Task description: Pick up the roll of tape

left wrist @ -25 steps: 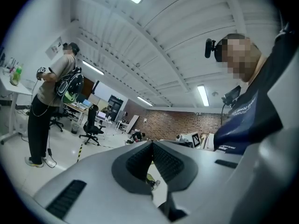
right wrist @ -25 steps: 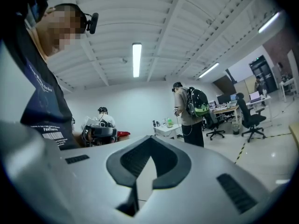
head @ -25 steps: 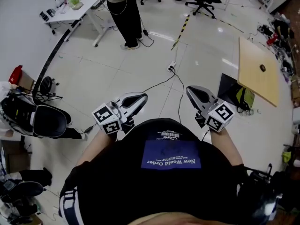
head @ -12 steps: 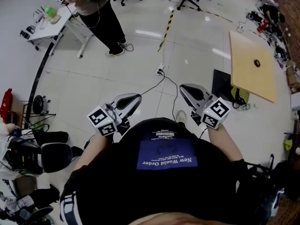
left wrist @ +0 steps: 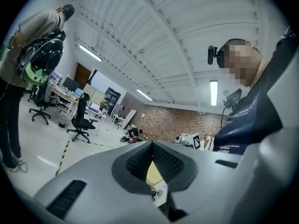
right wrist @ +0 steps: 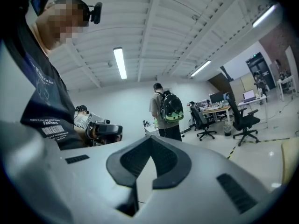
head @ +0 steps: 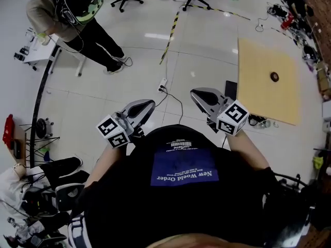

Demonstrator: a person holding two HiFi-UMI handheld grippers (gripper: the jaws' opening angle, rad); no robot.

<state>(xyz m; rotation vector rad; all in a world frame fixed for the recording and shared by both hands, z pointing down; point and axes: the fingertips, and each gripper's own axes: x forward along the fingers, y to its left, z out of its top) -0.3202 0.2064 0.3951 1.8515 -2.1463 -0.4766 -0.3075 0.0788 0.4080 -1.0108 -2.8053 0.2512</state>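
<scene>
The head camera sits high on the wearer and is aimed steeply down past the black shirt (head: 181,200) at the left gripper (head: 147,106) and right gripper (head: 199,93) close below, with white floor (head: 207,50) beyond. Each gripper camera rides just behind its own jaws and faces level. The left looks toward the far brick wall (left wrist: 173,122), the right toward the desks (right wrist: 224,108). All three views share the standing person with the backpack (head: 77,14).

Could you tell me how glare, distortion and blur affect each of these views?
Head view: lights glare on the glossy floor, edges bend. Left gripper view: fisheye, dark corners, left tool looms close. Right gripper view: same warp, bright strip light.
</scene>
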